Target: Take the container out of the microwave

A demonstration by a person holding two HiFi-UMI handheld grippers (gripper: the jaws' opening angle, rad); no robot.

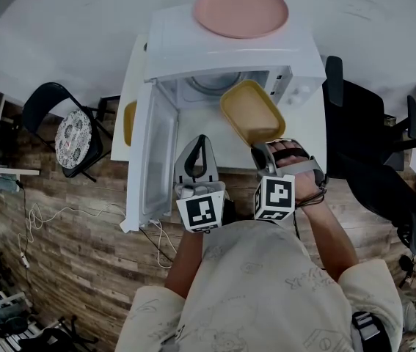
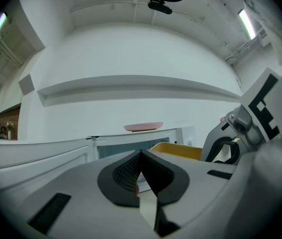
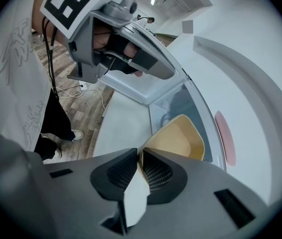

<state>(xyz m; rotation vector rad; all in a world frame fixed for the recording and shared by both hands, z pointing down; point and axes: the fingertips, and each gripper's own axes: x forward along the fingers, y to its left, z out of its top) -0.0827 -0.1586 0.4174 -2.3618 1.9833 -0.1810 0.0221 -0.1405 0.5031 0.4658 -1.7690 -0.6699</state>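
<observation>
Two claws: both held in front of the open microwave
Head view, left claw: tips together, nothing in it, aimed at the opening
Head view, right claw: pinching the near rim of the yellow container
Head view, container: straight ahead of the right claw, right of the left claw's tip, part way out of the opening and tilted
Head view, door: swung wide, left of the left claw
Head view, plate: pink, on the microwave top, beyond both claws
Head view, surface: white, under both claw tips
Left gripper view, left claw: pads meet at the tip, empty
Left gripper view, container: ahead and right of the tip, plate higher behind it
Right gripper view, right claw: pads nearly closed on the container's thin rim
Right gripper view, container: empty bowl opens just beyond the pads
</observation>
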